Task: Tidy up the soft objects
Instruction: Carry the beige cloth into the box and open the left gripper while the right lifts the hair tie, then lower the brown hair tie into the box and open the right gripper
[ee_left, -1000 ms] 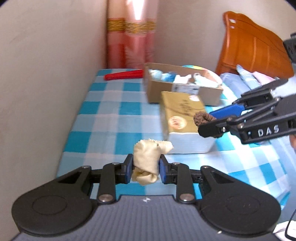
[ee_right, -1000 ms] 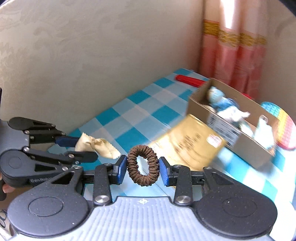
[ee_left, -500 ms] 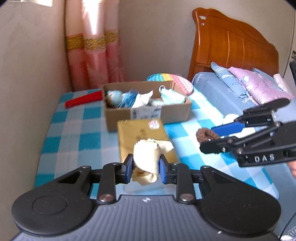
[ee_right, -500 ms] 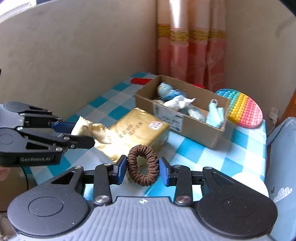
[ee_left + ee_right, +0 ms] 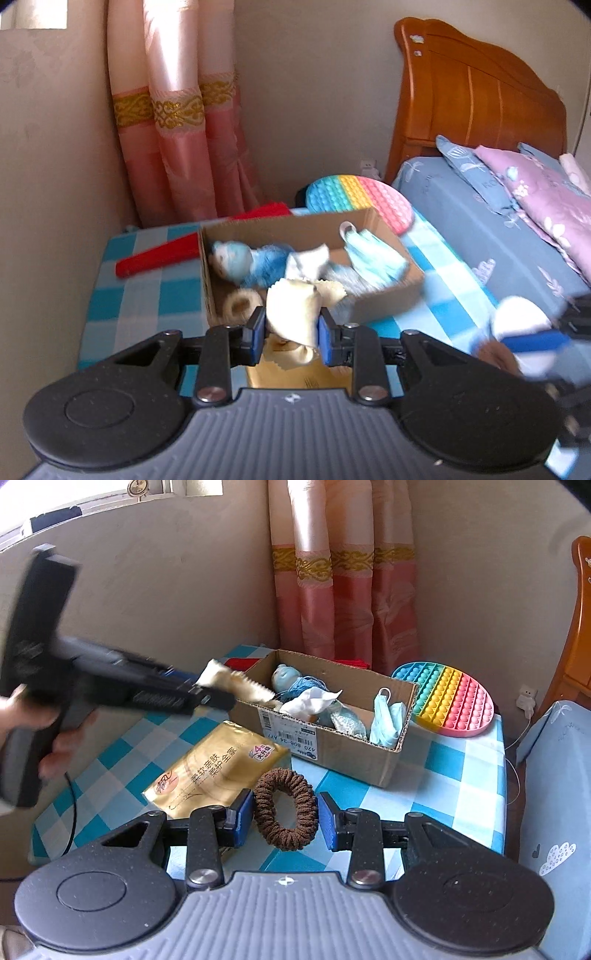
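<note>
My left gripper [image 5: 291, 334] is shut on a cream cloth [image 5: 293, 314], held just at the near edge of the open cardboard box [image 5: 384, 302]; the right wrist view shows the same cloth [image 5: 232, 683] over the box's left end [image 5: 332, 738]. In the box lie a blue doll [image 5: 240, 260], a white cloth [image 5: 308, 260], a face mask [image 5: 373, 254] and a cream ring [image 5: 240, 304]. My right gripper [image 5: 285, 818] is shut on a brown hair scrunchie [image 5: 285, 808], held above the checked table short of the box.
A gold tissue pack [image 5: 218, 771] lies on the blue checked tablecloth [image 5: 461, 775] in front of the box. A rainbow pop-it mat [image 5: 447, 698] sits at the far right corner, a red object [image 5: 159, 256] behind the box. Walls, a curtain and a bed [image 5: 498, 236] surround the table.
The left gripper has carried the cream cloth forward from over the tissue pack to the box's edge. The right gripper with the scrunchie has swung right, facing the box.
</note>
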{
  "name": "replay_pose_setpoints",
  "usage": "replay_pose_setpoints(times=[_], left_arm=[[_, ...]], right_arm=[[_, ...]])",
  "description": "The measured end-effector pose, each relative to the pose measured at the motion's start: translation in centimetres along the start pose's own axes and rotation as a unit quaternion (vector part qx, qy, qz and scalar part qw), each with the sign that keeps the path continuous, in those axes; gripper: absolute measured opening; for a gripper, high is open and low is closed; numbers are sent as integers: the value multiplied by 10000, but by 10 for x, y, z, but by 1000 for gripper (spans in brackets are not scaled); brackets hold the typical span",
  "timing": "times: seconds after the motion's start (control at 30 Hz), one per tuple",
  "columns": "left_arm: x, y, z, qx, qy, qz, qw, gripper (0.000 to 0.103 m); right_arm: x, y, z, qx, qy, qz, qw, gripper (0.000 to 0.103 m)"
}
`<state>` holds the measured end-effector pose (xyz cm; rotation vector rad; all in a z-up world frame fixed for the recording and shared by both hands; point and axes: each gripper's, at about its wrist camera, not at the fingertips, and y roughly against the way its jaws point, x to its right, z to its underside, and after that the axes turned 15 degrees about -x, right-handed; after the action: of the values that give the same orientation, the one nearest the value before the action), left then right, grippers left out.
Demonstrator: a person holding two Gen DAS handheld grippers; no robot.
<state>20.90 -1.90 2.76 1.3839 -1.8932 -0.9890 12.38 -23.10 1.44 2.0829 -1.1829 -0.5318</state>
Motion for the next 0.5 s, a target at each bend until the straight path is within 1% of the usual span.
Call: replay_pose_setpoints(times=[0.1, 0.2, 0.27, 0.3, 0.33, 0.37, 0.4, 0.47, 0.5], left_arm=[[-8, -17, -20, -51, 95, -122, 9999, 28], [-14, -32, -33, -82, 134, -252, 9996, 29], [-17, -40, -39, -146, 162, -276, 9994, 40], [-18, -44, -41, -179, 164, -309, 9992, 57], [-18, -45, -41, -145, 173, -372, 9991, 77], [-18, -46, -40, -98, 173, -438, 9988, 85], [-17, -45, -39, -26, 140, -511, 9986, 92], [-16, -42, -37, 18, 72, -509, 9987, 93], [-16, -41, -35, 15, 56, -480, 9988, 95]], right_arm=[[2, 1, -2, 8, -14, 13, 10000, 42], [2, 4, -3, 28, -6, 42, 10000, 42], [3, 4, -4, 47, -12, 70, 10000, 43], [3, 5, -4, 50, -12, 74, 10000, 43], [4, 5, -5, 53, -20, 82, 10000, 43], [4, 6, -5, 61, -30, 92, 9999, 43], [4, 6, -5, 65, -31, 93, 9999, 43], [4, 6, -6, 69, -30, 110, 9999, 43], [4, 6, -6, 68, -22, 121, 9999, 43]])
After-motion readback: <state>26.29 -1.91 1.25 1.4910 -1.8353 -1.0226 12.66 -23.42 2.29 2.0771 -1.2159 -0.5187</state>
